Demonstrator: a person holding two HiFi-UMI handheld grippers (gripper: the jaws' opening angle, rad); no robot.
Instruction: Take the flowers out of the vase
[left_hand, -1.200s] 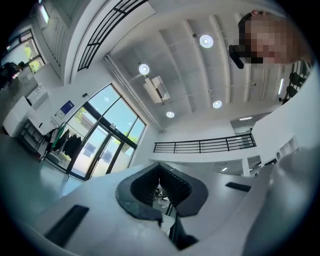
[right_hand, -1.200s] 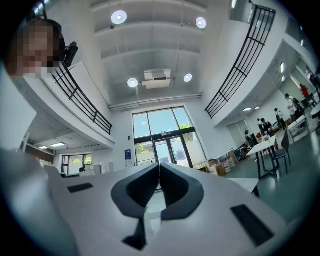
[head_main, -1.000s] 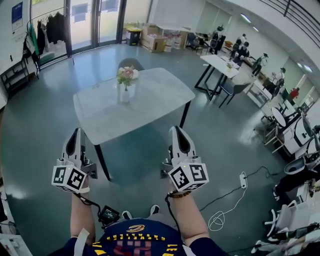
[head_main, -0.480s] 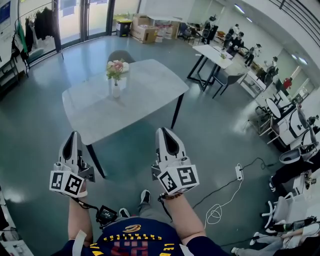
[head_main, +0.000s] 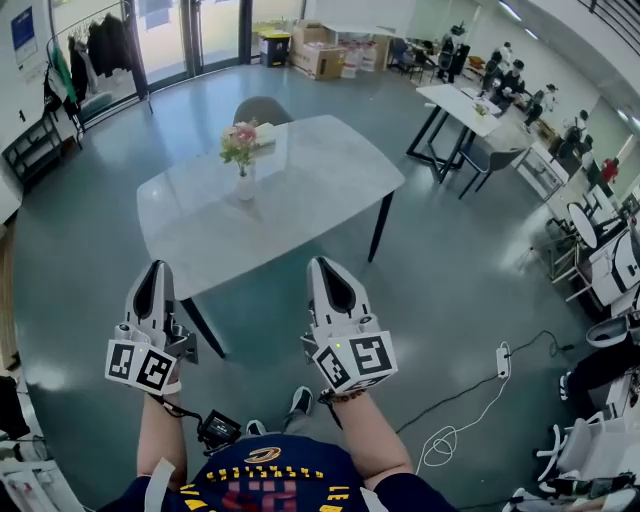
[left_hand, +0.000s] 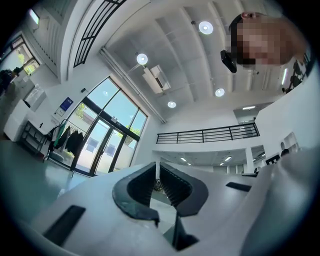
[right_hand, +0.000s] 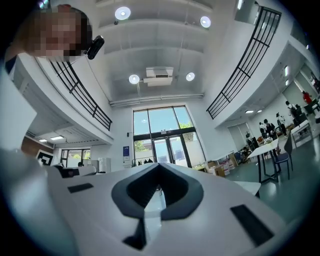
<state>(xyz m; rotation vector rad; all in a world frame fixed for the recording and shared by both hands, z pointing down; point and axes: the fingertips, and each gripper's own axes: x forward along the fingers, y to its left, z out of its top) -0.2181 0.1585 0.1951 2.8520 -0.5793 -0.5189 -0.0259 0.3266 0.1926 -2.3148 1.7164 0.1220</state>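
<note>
**Both grippers closed and empty, held short of the table with the flowers in the vase**

The left gripper (left_hand: 157, 165) has its two jaws brought together at the tips, with nothing clamped between them. The right gripper (right_hand: 159, 166) stands the same way: jaws together, nothing held. Both gripper views look slightly upward, toward the ceiling lights and the tall glass doors (right_hand: 162, 142).

In the head view the two grippers are side by side, well apart from each other, above the grey-green floor (head_main: 450, 260). They point toward the near edge of the grey table (head_main: 310, 190). Each carries its marker cube (head_main: 357, 360) at the rear, by the wrist.

The pink flowers (head_main: 240, 138) stand upright in a small white vase (head_main: 245, 186). The vase rests on the far left part of the tabletop, well apart from both grippers. A grey chair (head_main: 262, 108) sits just behind the table's far edge. A white power strip and its cable (head_main: 503, 360) lie on the floor at right.
</note>
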